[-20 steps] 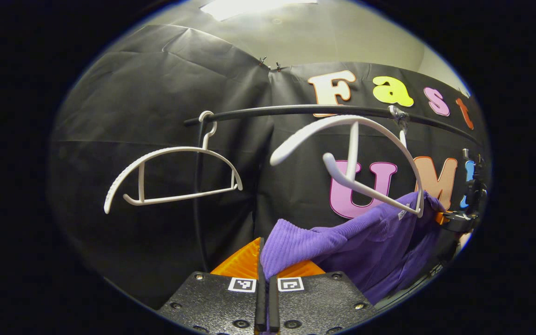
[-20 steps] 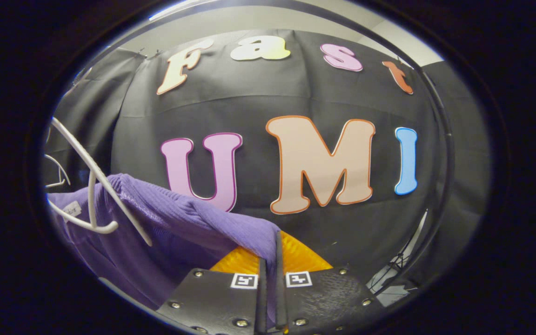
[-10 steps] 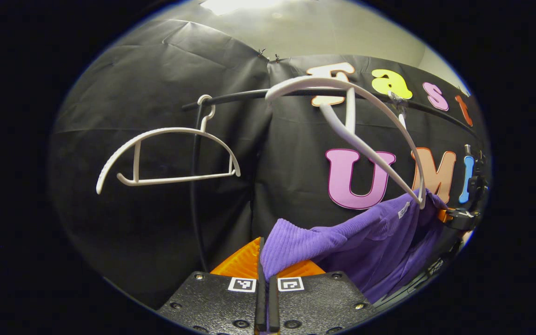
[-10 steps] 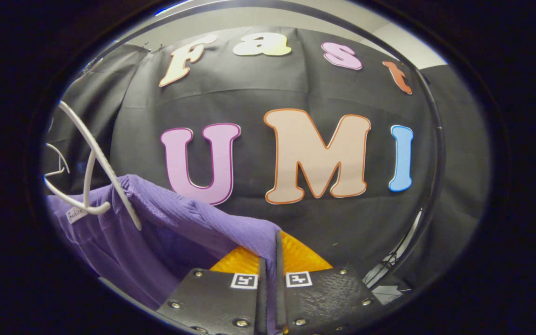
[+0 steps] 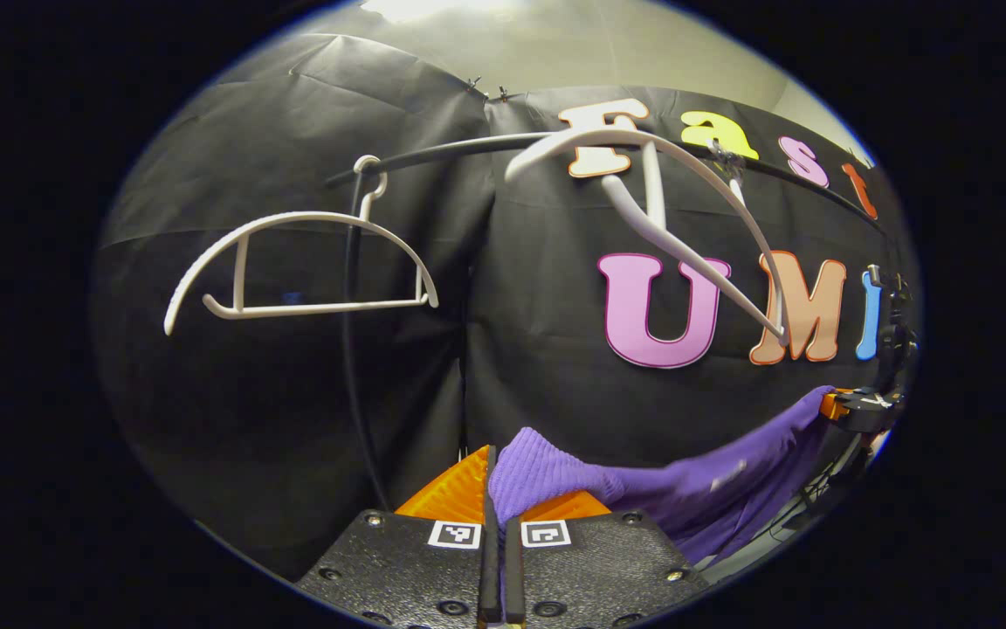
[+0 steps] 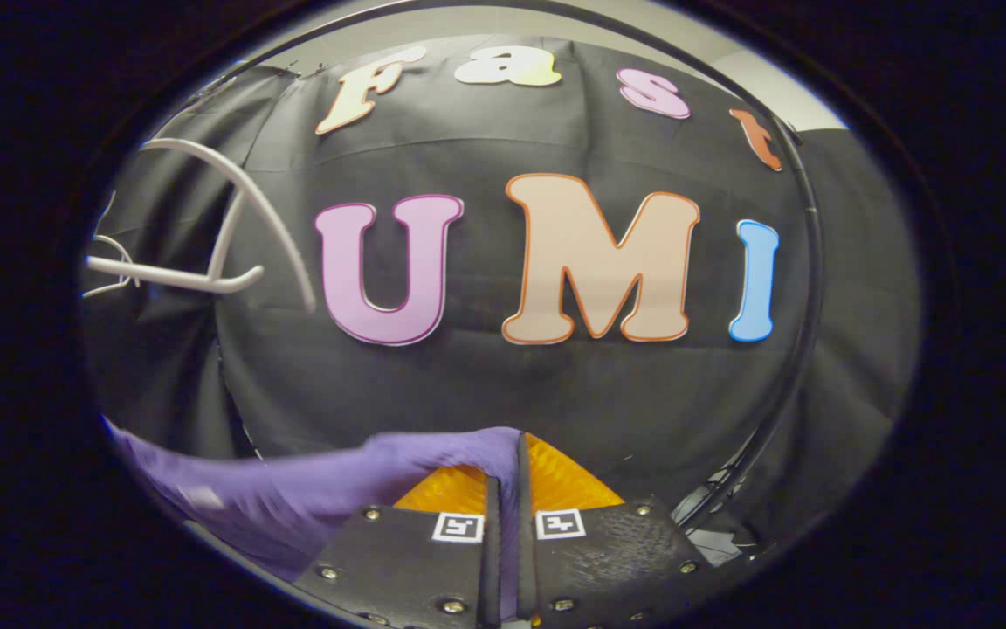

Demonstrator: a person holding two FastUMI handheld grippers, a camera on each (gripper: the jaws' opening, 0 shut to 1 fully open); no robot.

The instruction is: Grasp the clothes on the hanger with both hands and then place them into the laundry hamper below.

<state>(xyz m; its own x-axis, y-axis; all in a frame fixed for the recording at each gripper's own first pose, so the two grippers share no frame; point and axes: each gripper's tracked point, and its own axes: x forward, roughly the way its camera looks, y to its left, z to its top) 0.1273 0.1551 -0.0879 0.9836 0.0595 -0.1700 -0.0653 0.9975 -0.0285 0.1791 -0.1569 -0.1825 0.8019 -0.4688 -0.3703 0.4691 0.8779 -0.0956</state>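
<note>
The left gripper (image 5: 497, 559) has its fingers pressed together on one ribbed edge of the purple garment (image 5: 643, 485), which emerges directly above the fingertips. The right gripper (image 6: 503, 559) is likewise clenched on the opposite edge of the garment (image 6: 311, 489), with cloth pinched in the narrow slot between its fingers. In the left gripper view the right gripper (image 5: 857, 409) appears farther off, with the fabric slung in a shallow sag between the two holds. The garment hangs below and apart from the white hanger (image 5: 669, 218), which is bare and tilted on the black rail (image 5: 442, 153); a second empty hanger (image 5: 293, 266) hangs further along the same rail. The material appears to be a soft, light knit: it will drape, fold and stretch rather than hold shape, and it is unlikely to slip from a firm pinch. Holds at the two outer edges keep it spread. The hamper below is not in sight, so lower by feel and release both ends together.
</note>
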